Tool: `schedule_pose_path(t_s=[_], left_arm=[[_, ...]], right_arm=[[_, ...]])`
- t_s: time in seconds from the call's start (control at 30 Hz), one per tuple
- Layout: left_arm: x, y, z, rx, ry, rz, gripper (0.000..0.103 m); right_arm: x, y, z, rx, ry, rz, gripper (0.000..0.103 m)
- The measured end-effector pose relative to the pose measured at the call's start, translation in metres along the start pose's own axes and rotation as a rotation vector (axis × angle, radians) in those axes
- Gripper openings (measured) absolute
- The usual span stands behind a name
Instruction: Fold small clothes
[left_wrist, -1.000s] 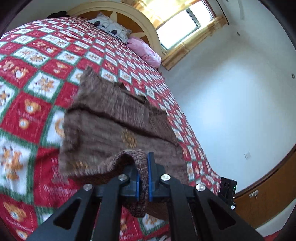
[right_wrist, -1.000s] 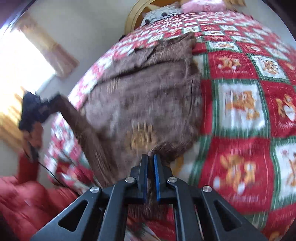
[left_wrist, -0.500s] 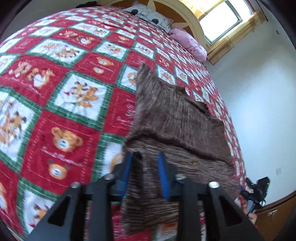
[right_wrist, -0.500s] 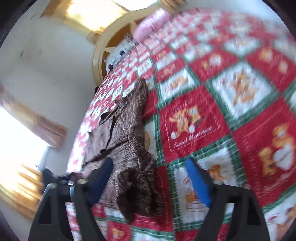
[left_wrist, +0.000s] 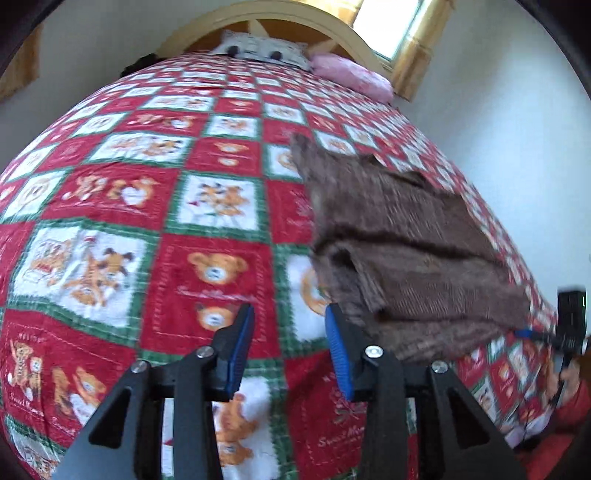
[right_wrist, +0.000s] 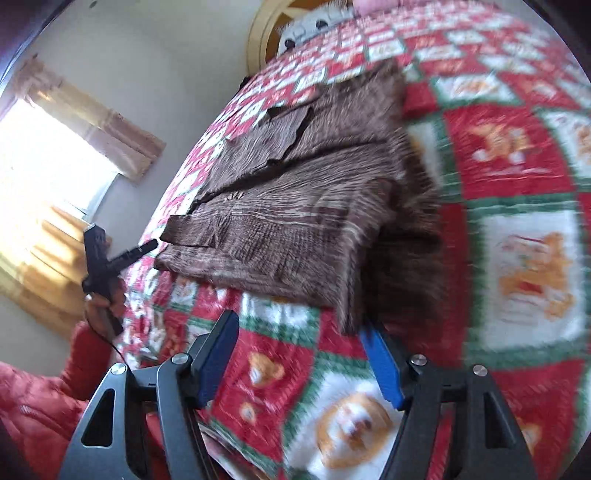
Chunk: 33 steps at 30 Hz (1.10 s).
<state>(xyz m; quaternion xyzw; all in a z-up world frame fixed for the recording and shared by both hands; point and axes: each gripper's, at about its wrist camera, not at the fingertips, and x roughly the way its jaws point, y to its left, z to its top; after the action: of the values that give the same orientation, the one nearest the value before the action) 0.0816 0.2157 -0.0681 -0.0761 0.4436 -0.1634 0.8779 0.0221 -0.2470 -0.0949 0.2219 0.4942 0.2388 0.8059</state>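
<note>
Both grippers, left and right, are released and empty; the sweater near the bed edge could be snagged and unfolded.

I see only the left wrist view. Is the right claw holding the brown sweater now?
Observer: No. The right claw is open. Its jaws have just opened and then narrowed a little, and only the quilt shows between them.
Operator: How near is the sweater to it?
Observer: The near folded corner of the brown sweater hangs just beside the claw's right pad. I cannot tell whether they touch.
Operator: Does anything stick out of the fold?
Observer: Yes, a sleeve cuff sticks out flat toward the window.
</note>
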Motion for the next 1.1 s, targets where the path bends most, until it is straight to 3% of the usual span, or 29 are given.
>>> schedule_pose_path(t_s=[0.1, 0.27, 0.3, 0.47, 0.53, 0.57, 0.67, 0.87, 0.97, 1.03, 1.1], left_arm=[[0.012, -0.020, 0.004, 0.073, 0.025, 0.010, 0.041], [0.033, -0.040, 0.020, 0.152, 0.038, 0.026, 0.042], [0.036, -0.041, 0.022, 0.150, 0.041, 0.029, 0.042], [0.040, -0.038, 0.019, 0.150, 0.042, 0.006, 0.042], [0.042, -0.037, 0.020, 0.144, 0.045, 0.012, 0.042], [0.044, -0.036, 0.021, 0.139, 0.050, 0.009, 0.042], [0.045, -0.038, 0.022, 0.139, 0.051, 0.006, 0.042], [0.049, -0.043, 0.021, 0.113, 0.047, -0.019, 0.042], [0.051, -0.047, 0.026, 0.095, 0.042, -0.038, 0.042], [0.050, -0.048, 0.029, 0.092, 0.035, -0.027, 0.042], [0.047, -0.047, 0.031, 0.089, 0.028, -0.036, 0.042]], right_arm=[[0.005, -0.004, 0.028, 0.057, 0.007, 0.079, 0.068], [-0.032, -0.024, 0.069, 0.141, -0.290, 0.014, 0.069], [-0.035, -0.029, 0.069, 0.157, -0.306, -0.025, 0.069], [-0.048, -0.032, 0.043, 0.146, -0.343, -0.029, 0.069], [-0.061, -0.024, 0.031, 0.075, -0.383, -0.129, 0.069], [-0.063, -0.013, 0.028, -0.013, -0.383, -0.231, 0.069], [-0.058, 0.011, 0.021, -0.230, -0.336, -0.403, 0.069], [-0.005, 0.055, 0.004, -0.624, -0.156, -0.504, 0.068], [0.036, 0.067, -0.005, -0.851, -0.052, -0.602, 0.068], [0.047, 0.065, 0.003, -0.876, -0.021, -0.614, 0.068], [0.038, 0.061, 0.024, -0.798, -0.028, -0.566, 0.058]])
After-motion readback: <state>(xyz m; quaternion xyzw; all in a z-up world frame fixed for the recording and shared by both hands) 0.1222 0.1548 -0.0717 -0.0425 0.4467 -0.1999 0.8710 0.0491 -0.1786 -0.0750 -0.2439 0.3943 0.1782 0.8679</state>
